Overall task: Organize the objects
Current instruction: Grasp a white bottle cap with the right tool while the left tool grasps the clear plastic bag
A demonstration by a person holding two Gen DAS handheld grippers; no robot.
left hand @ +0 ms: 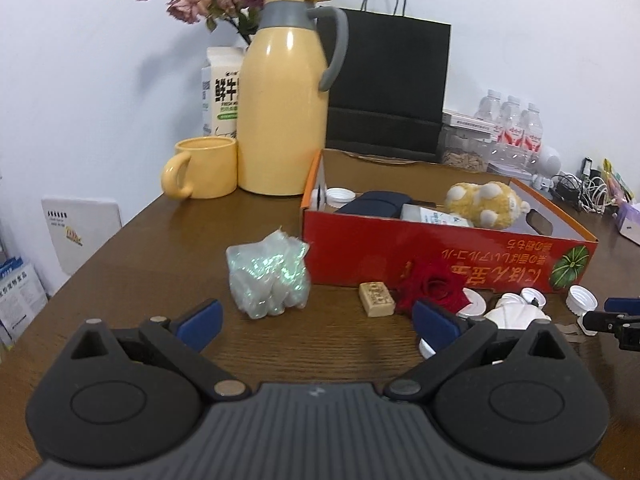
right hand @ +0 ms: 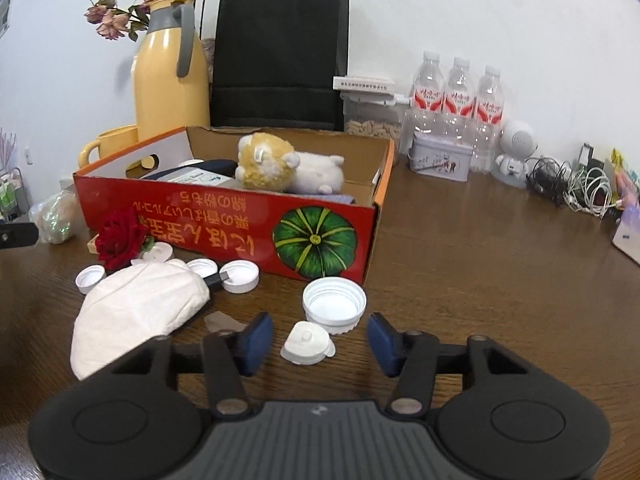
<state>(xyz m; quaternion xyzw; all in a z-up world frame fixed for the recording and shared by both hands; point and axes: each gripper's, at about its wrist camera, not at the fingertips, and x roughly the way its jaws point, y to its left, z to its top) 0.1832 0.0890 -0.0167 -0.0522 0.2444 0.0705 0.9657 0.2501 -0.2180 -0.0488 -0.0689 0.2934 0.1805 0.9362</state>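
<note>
Box (left hand: 440,244): red cardboard with orange rims, printed upside down with pale script and a green pumpkin, open-topped on the brown table (left hand: 120,280); left wrist view. Inside lie a plush toy (left hand: 486,204), a dark pouch (left hand: 376,204) and a white cap (left hand: 340,195). In front of it, on the table, sit a crumpled iridescent bag (left hand: 269,276), a tan block (left hand: 376,298) and a red rose (left hand: 434,285), the block just beside the rose. Behind the box stand a yellow jug (left hand: 286,96), a yellow mug (left hand: 204,168) and a black bag (left hand: 392,84). The left gripper (left hand: 316,318) has its jaws spread wide with only bare table between them. Right wrist view: the same box (right hand: 224,224) shows its pumpkin panel, the toy (right hand: 280,166) on its side within. A white cloth (right hand: 136,312) lies in front of it, with small white caps around it. A large cap (right hand: 334,305) stands near the box corner, and a small white lid (right hand: 307,343) lies touching it. The right gripper (right hand: 318,342) has its jaws partly apart, the lid between them, pads clear of it.
</note>
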